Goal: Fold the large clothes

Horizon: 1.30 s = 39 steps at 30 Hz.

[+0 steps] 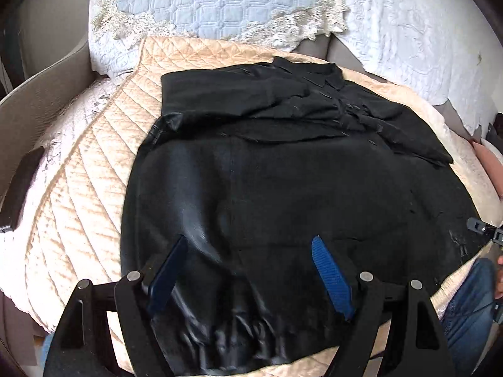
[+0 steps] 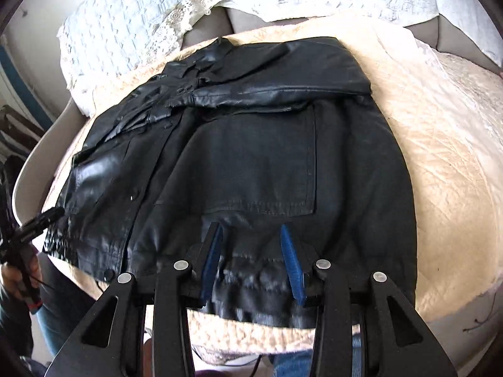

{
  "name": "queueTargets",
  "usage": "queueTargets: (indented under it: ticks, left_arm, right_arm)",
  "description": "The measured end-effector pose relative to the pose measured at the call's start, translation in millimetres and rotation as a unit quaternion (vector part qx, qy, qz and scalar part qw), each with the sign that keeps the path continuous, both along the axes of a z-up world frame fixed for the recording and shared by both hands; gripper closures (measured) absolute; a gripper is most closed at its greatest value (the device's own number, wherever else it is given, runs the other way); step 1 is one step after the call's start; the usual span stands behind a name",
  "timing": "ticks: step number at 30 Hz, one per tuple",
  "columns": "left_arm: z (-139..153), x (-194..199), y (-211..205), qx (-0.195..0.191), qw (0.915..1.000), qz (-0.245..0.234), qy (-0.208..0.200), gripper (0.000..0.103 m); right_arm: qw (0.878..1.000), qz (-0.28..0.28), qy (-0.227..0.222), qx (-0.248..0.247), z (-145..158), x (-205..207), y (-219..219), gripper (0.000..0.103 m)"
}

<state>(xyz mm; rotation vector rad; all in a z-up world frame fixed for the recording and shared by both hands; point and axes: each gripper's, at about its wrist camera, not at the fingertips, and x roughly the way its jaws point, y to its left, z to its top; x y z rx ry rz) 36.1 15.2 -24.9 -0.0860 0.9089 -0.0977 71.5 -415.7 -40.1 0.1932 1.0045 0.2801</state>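
Soft quilted cover (image 1: 94,163) lies on a sofa, with white lacy cushions (image 1: 220,3) behind it. On the cover lies the black jacket (image 1: 283,188). Its sleeves (image 2: 276,91) are already folded in across the top, so the job looks partly done. The body is still long and needs folding up. The left gripper (image 1: 248,260) and the right gripper (image 2: 251,245) are both wide apart over the bottom hem (image 2: 251,282), holding nothing yet.

One black jacket (image 1: 283,188); one beige quilted cover (image 1: 78,204); two white lace-edged pillows (image 1: 220,3); two hand-held grippers (image 1: 248,251)
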Motion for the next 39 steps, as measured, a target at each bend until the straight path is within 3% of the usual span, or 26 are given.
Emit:
queueTargets:
  ticks: [3, 11, 18, 25, 28, 32, 35, 39]
  left_arm:
    - [-14.3, 1.0, -5.9, 0.033, 0.9993, 0.000, 0.017, 0.020]
    - [0.7, -5.7, 8.2, 0.040, 0.9987, 0.032, 0.006, 0.020]
    - [5.4, -8.0, 2.3, 0.046, 0.9983, 0.036, -0.001, 0.020]
    - [2.1, -10.1, 1.2, 0.019, 0.9994, 0.030, 0.003, 0.020]
    - [-0.8, -9.3, 3.3, 0.024, 0.9989, 0.039, 0.004, 0.020]
    - [-3.0, -8.2, 8.1, 0.019, 0.9994, 0.027, 0.005, 0.020]
    - [0.6, -8.9, 19.1, 0.044, 0.9982, 0.040, -0.012, 0.020]
    - [-5.2, -0.3, 49.4, 0.031, 0.9975, 0.063, 0.000, 0.020]
  right_arm:
    - [1.000, -0.003, 0.010, -0.026, -5.5, -6.7, -2.7, 0.063]
    - [1.000, -0.026, -0.012, -0.010, 10.8, -14.6, -17.6, 0.059]
    - [1.000, -0.015, -0.022, 0.001, 17.2, -17.8, -4.0, 0.058]
    - [1.000, -0.002, -0.028, -0.002, 20.2, -19.5, 7.6, 0.053]
    - [1.000, -0.005, -0.026, -0.002, 19.0, -18.1, 6.5, 0.053]
    - [0.999, -0.019, -0.028, -0.004, 20.4, -15.7, -4.8, 0.053]
    - [0.999, -0.038, -0.037, -0.010, 25.7, -15.1, -20.6, 0.053]
    - [0.996, -0.076, -0.045, -0.010, 28.8, -12.6, -54.3, 0.049]
